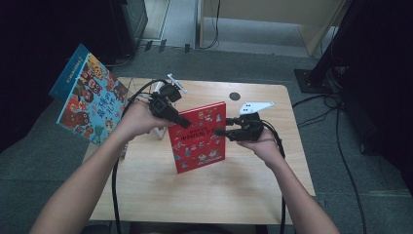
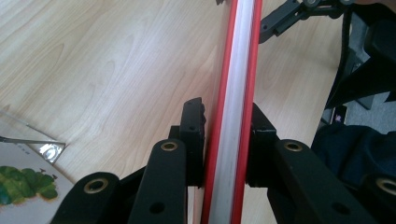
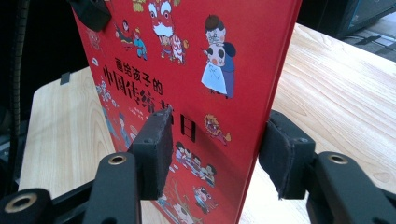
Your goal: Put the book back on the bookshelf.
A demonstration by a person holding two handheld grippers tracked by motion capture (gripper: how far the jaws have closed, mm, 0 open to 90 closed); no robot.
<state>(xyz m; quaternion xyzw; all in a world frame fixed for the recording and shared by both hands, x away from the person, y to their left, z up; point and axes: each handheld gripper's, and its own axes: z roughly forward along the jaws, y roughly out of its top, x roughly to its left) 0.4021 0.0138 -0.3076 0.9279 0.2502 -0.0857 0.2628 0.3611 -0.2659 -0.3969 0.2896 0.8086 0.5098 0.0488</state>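
Blue picture book: flat, glossy cover crowded with cartoon figures, tilted at the upper left of the high view, beyond the table's left edge.

Table: pale wood-grain top with rounded corners, matte, at the centre of the frame.

Left gripper: black, jointed metal, cable looping behind; held left of centre by the left hand, forearm rising from the bottom left. Its jaws are clenched on the red book's upper left edge; in the left gripper view both pads press the covers on either side of the white page block.

Red book: thin hardcover, glossy red with small printed figures and dark characters, standing upright and slightly tilted at mid-table.

Right gripper: black, grey three-cornered plate on top, right of centre, cradled from below by the right hand. Jaws released, straddling the book's right edge with gaps at both padded faces.
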